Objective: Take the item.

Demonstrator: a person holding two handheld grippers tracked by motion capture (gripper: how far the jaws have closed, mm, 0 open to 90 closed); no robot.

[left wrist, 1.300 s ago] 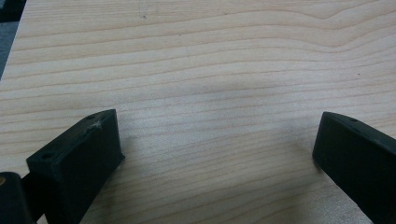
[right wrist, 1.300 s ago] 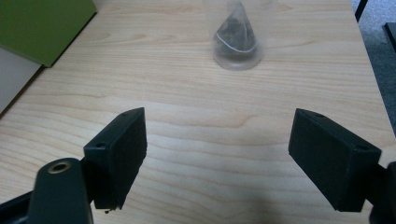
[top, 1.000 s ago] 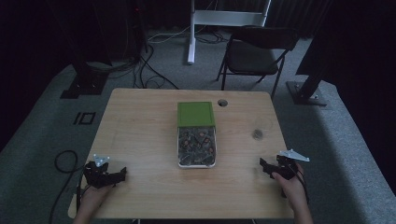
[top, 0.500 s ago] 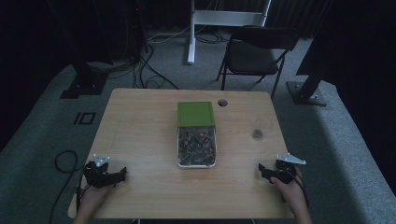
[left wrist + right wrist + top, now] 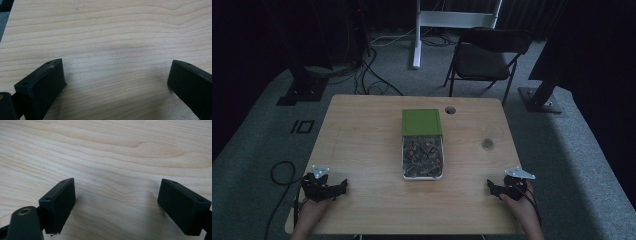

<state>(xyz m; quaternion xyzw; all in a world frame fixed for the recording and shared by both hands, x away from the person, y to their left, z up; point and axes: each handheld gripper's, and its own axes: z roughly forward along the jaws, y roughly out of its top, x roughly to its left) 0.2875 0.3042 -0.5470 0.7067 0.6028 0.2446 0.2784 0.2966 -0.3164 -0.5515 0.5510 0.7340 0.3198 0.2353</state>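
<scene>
At the worktop's (image 5: 362, 130) near corners, your left gripper (image 5: 332, 186) and right gripper (image 5: 495, 188) rest with fingers (image 5: 42, 85) spread wide, holding nothing. No step looks begun. The tray (image 5: 422, 176) sits mid-worktop, well apart from both, its green lid (image 5: 421, 121) slid back over small dark parts you cannot identify; reaching inward probably comes next.

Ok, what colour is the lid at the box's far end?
Green lid, seen best in the high view.
</scene>
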